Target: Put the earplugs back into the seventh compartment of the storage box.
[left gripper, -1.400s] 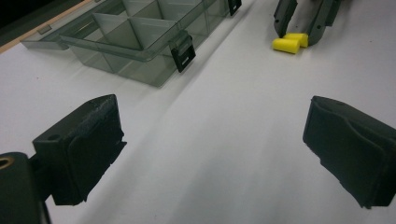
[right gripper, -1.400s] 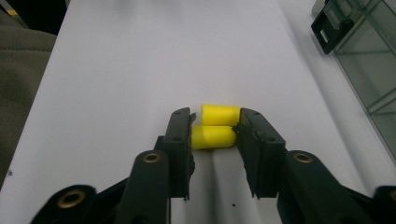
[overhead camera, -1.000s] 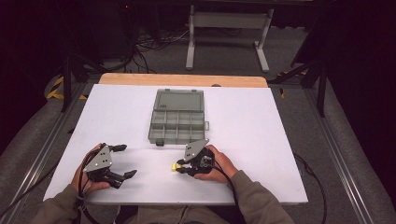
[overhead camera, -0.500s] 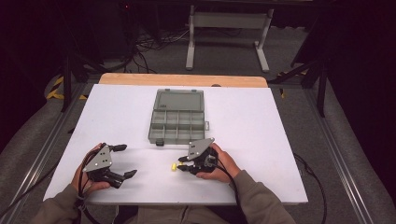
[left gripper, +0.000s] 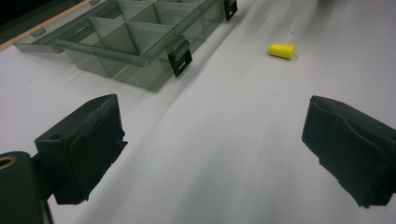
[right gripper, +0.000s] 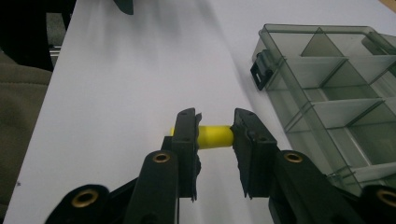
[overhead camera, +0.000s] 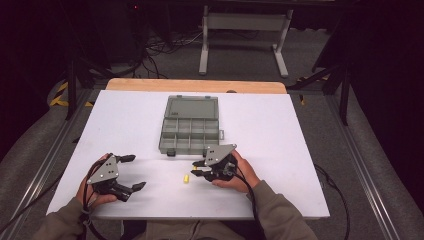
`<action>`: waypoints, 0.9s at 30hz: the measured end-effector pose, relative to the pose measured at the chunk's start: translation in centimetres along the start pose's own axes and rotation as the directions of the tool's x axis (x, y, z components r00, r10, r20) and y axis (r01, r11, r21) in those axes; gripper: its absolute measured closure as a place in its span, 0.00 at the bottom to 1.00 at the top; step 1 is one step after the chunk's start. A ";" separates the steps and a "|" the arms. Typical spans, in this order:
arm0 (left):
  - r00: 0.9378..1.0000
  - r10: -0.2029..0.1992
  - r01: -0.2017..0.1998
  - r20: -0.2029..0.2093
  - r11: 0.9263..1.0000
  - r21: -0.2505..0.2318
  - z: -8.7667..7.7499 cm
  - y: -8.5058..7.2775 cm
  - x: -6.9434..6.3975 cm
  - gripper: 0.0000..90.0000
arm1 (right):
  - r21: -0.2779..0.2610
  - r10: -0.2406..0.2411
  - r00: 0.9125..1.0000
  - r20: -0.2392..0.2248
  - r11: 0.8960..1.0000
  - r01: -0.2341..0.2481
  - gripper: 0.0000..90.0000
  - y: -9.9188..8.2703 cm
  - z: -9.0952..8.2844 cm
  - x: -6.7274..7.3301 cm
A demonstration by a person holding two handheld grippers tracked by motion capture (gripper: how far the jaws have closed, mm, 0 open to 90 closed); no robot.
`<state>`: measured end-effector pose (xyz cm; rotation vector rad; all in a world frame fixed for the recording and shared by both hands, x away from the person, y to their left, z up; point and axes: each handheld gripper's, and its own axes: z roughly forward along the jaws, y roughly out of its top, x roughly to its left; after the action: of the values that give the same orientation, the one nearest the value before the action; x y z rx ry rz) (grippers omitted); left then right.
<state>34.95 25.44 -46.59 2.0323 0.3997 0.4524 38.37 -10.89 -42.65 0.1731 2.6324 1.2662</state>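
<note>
Pre-grasp: right tongs (overhead camera: 197,169) part open, just right of plug (overhead camera: 185,178), not clamped; left tongs (overhead camera: 136,171) wide apart, empty; next slide left around plug, clamp, lift to box (overhead camera: 192,137).

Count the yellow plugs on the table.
1. The plug lies on the table, just beyond the jaws of the right hand-held gripper, near the open box, whose compartments look empty.
</note>
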 end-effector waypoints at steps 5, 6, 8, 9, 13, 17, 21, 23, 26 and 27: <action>1.000 0.002 -0.002 -0.003 1.000 -0.003 -0.1 0.0 0.0 0.07 | -0.018 0.004 1.000 0.021 1.000 -0.004 0.80 0.2 -0.3 -0.2; 1.000 0.000 0.000 -0.001 1.000 -0.005 -0.1 0.0 0.0 0.07 | -0.023 0.009 1.000 0.025 1.000 -0.008 0.80 0.2 -0.3 -0.2; 1.000 -0.003 0.003 0.000 1.000 -0.006 -0.1 0.1 0.0 0.07 | -0.024 0.010 1.000 0.028 1.000 -0.009 0.80 0.2 -0.4 -0.2; 1.000 -0.001 0.001 0.000 1.000 -0.002 0.0 0.1 0.1 0.07 | -0.024 0.009 0.999 0.034 1.000 -0.008 0.80 0.2 -0.4 -0.2; 1.000 -0.002 0.002 0.002 1.000 -0.001 0.1 0.1 0.2 0.07 | -0.043 0.017 0.998 0.063 0.999 -0.014 0.80 0.3 -0.9 -0.6; 1.000 -0.001 0.001 0.004 1.000 -0.005 0.1 0.1 0.2 0.07 | -0.054 0.024 0.997 0.080 0.998 -0.020 0.80 0.3 -1.1 -0.7; 1.000 0.005 -0.005 0.002 1.000 -0.003 0.2 0.2 0.2 0.07 | -0.066 0.030 0.993 0.112 0.998 -0.022 0.80 0.5 -1.4 -0.9; 1.000 0.000 0.000 0.003 1.000 -0.004 0.2 0.2 0.1 0.07 | -0.070 0.033 0.991 0.132 0.997 -0.024 0.80 0.5 -1.5 -1.0; 1.000 -0.001 0.001 0.001 1.000 -0.003 0.1 0.1 0.2 0.07 | -0.088 0.042 0.988 0.146 0.996 -0.029 0.80 0.7 -1.6 -1.3; 1.000 -0.001 0.001 0.000 1.000 -0.002 0.1 0.1 0.2 0.07 | -0.091 0.044 0.987 0.153 0.995 -0.030 0.80 0.7 -1.7 -1.5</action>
<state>35.18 25.35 -46.53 2.0302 0.3999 0.4523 39.39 -11.97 -40.86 0.2948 2.4485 1.3217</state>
